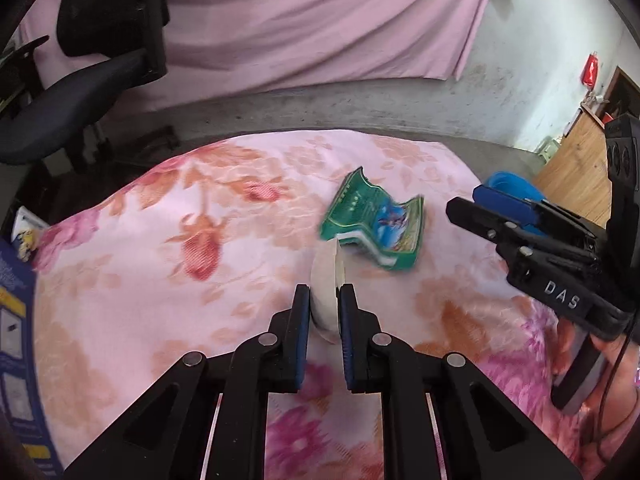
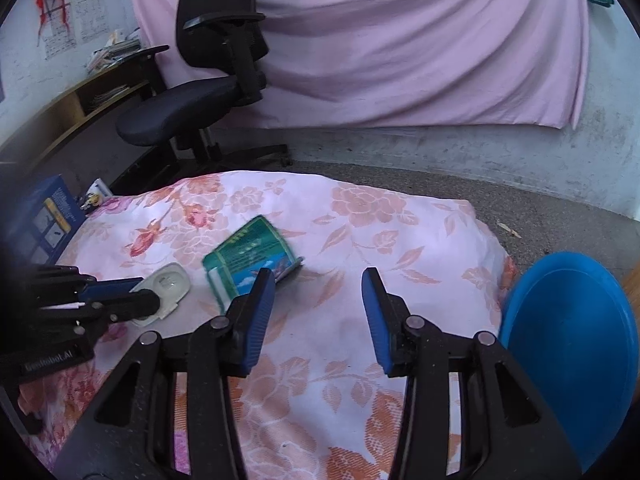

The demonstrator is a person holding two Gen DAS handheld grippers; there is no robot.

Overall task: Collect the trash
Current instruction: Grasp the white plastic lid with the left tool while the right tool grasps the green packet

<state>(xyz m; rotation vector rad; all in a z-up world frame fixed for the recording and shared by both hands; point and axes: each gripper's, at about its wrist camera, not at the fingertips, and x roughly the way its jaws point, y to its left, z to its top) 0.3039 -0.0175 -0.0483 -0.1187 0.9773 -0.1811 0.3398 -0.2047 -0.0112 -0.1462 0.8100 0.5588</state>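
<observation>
At the lower centre of the left wrist view, a small white plastic lid (image 1: 328, 300) is sitting pinched on edge between the blue pads of the left gripper (image 1: 325, 312), whose jaws are drawn narrow around it. In the right wrist view the same piece is showing at centre left as a flat, clear-topped lid (image 2: 166, 286), lifted just above the floral blanket (image 2: 360, 220). Just beyond it, in the middle of the frame, a crumpled green packet (image 1: 374, 226) is lying loose on the blanket, blurred in both views. The right gripper (image 2: 318, 312) is hovering near that packet with its jaws spread wide and nothing between them. A blue bin (image 2: 568, 344) is standing at the lower right of the right wrist view, beside the blanket's edge.

The step in hand looks like carrying the first piece of trash; the next move probably calls for bringing the lid across to the bin, or closing the open claw on the packet.
</observation>
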